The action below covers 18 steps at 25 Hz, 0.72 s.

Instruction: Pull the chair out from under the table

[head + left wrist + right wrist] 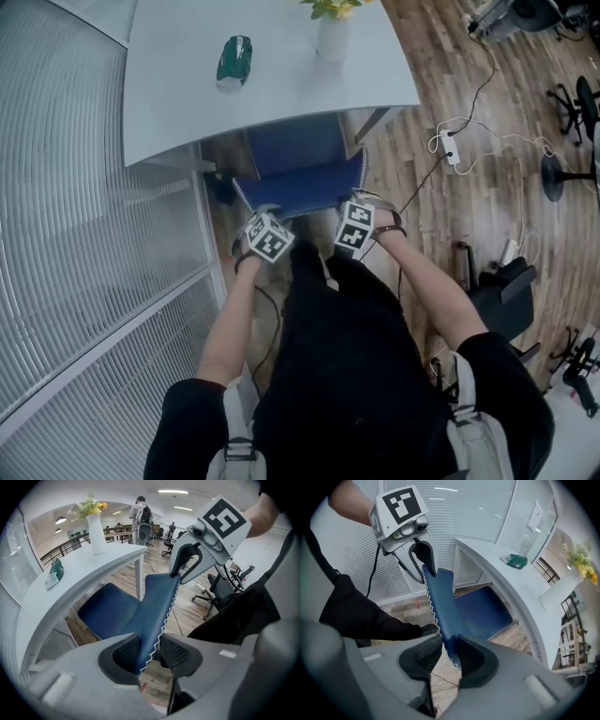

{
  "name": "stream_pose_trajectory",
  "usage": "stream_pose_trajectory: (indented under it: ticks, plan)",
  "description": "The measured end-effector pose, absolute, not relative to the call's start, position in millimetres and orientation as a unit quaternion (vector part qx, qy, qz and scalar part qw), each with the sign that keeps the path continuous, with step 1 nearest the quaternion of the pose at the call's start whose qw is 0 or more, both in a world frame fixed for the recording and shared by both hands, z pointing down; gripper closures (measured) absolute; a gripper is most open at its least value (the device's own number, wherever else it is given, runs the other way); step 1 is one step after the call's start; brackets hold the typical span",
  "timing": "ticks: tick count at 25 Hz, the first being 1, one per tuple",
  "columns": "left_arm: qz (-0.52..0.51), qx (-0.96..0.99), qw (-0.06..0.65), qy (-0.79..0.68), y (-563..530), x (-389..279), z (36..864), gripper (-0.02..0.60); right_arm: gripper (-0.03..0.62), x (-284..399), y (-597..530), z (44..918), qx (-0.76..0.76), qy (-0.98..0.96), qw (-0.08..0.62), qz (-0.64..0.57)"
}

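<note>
A blue chair stands with its seat (pixel 291 145) partly under the white table (pixel 178 94) and its backrest (pixel 302 192) towards me. My left gripper (pixel 265 210) is shut on the left end of the backrest's top edge, my right gripper (pixel 354 200) on the right end. In the left gripper view the backrest (pixel 157 606) runs between the pads of the left gripper (pixel 150 652), with the right gripper (pixel 186 566) clamped further along. The right gripper view shows the backrest (pixel 440 602) between the pads of the right gripper (pixel 447 652), and the left gripper (pixel 421 562) beyond.
A green object (pixel 233 59) and a white vase (pixel 333 37) with yellow flowers stand on the table. A ribbed glass partition (pixel 75 234) runs along the left. On the wooden floor at the right lie a power strip (pixel 450 148) with cables and a black office chair (pixel 502 295).
</note>
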State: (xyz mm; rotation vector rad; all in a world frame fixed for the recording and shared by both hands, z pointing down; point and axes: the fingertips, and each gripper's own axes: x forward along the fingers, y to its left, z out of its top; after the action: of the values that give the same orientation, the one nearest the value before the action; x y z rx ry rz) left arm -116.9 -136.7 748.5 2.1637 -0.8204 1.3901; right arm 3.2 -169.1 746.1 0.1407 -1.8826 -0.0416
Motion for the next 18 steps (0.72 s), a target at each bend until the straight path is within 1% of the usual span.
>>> stream_pose_trajectory:
  ticks: [6,12,18]
  plan:
    - [0.497,0.775,0.231,-0.315,-111.1,-96.4,747.2,0.436,0.487,22.7,-145.9,743.9,0.05,-0.808,0.587,-0.016]
    - [0.506,0.766,0.23,-0.323,-86.6,-89.7,749.8,0.436,0.488,30.6,-119.0,743.0,0.03,-0.823,0.568,-0.006]
    - [0.518,0.761,0.227,-0.318,-66.4,-83.1,750.6,0.436,0.488,38.0,-98.4,742.7,0.027,-0.826,0.563,-0.009]
